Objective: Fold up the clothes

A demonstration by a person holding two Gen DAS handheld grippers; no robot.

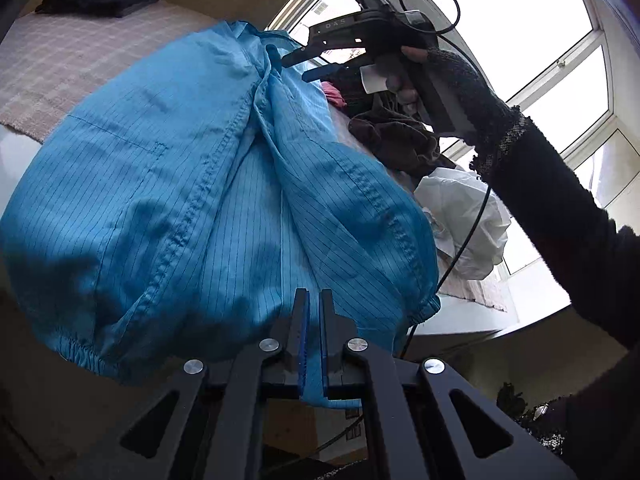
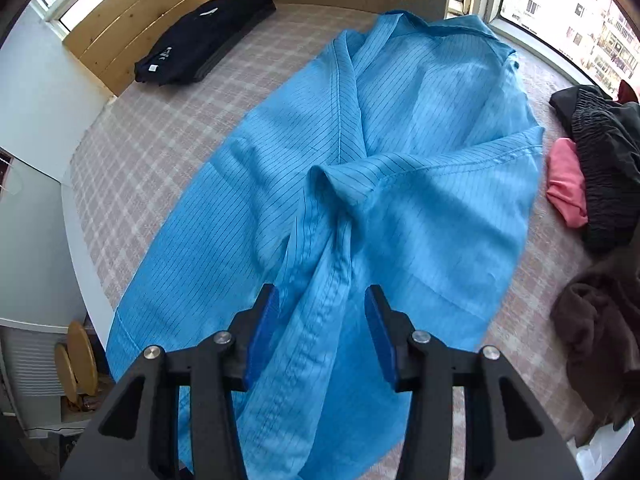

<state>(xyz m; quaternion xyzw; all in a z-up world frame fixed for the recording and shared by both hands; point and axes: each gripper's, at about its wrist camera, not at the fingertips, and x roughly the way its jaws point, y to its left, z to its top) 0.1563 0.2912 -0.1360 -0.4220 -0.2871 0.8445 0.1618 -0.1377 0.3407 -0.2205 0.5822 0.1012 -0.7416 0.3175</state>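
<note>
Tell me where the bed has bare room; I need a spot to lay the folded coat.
Free: the checked cover between the blue coat and the black pile by the headboard. Crowded: the window side, where the pink, black and brown clothes lie close to the coat.

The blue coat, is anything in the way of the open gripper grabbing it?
No. The right gripper is open straight over the blue coat with a fold of it already between the jaws. The left gripper is shut on its hem.
</note>
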